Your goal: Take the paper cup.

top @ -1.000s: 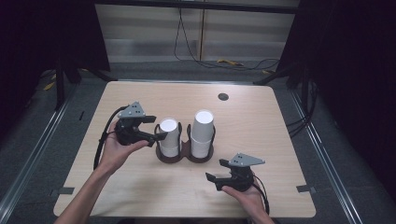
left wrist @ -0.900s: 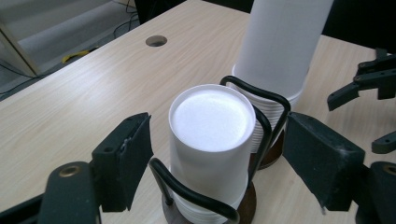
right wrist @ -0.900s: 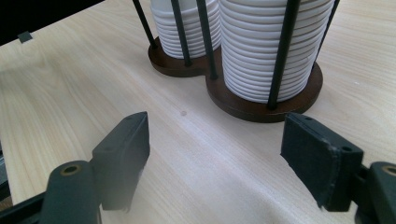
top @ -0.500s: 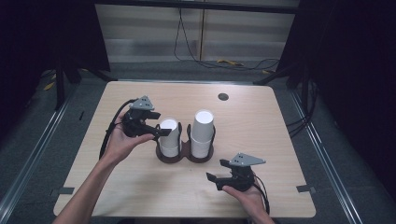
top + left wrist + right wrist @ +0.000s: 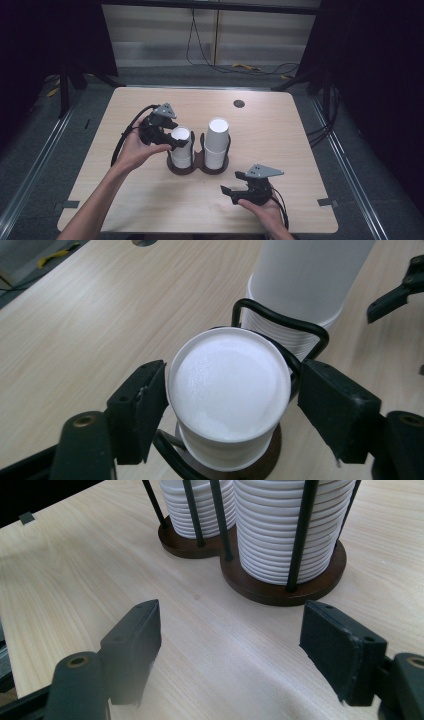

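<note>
Two stacks of upturned white cups stand in a brown double holder (image 5: 197, 167) with black wire rails, mid-table. My left gripper (image 5: 181, 142) reaches from the left over the shorter stack (image 5: 180, 145). In the left gripper view its jaws have just been closing around the top cup (image 5: 230, 390). The left pad (image 5: 145, 410) lies at the cup's rim, and the right pad (image 5: 335, 410) stands just off it, beyond a wire rail. The taller stack (image 5: 218, 135) rises beside it. My right gripper (image 5: 227, 192) rests open near the front edge, pointing at the holder (image 5: 280, 592), nothing between its jaws.
A dark round grommet (image 5: 239, 103) sits in the tabletop at the back right. The table's front edge lies close behind the right hand. Cables run on the floor beyond the table's far edge. The other gripper's jaw (image 5: 400, 290) shows far off in the left gripper view.
The left hand has carried its gripper right and a little away from the person, onto the top of the shorter stack, and its jaws have narrowed. The right gripper has stayed put.
</note>
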